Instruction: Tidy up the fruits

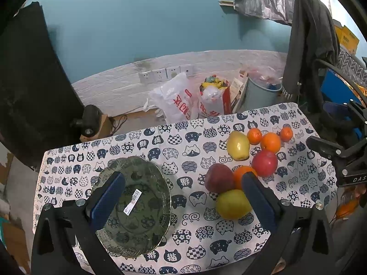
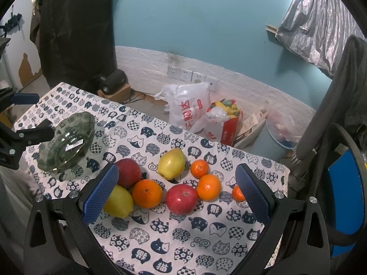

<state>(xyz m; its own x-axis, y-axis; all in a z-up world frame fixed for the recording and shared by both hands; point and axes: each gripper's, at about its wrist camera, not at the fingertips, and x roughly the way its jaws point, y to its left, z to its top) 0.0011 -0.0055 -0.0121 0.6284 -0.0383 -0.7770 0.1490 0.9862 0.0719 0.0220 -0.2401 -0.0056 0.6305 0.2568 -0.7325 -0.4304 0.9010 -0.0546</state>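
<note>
right tongs (image 2: 176, 192) spread | pad hides half a tangerine (image 2: 237, 193)

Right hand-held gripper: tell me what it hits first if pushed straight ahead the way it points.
Most likely the red apple, which sits centred between the open fingers of the right hand-held gripper, with a large orange just to its left. Depth is unclear, so the cat-print tablecloth might come first.

Four oranges (image 2: 146, 193), two apples (image 2: 182, 199), two pears (image 2: 171, 163), one plate (image 2: 68, 137)
</note>
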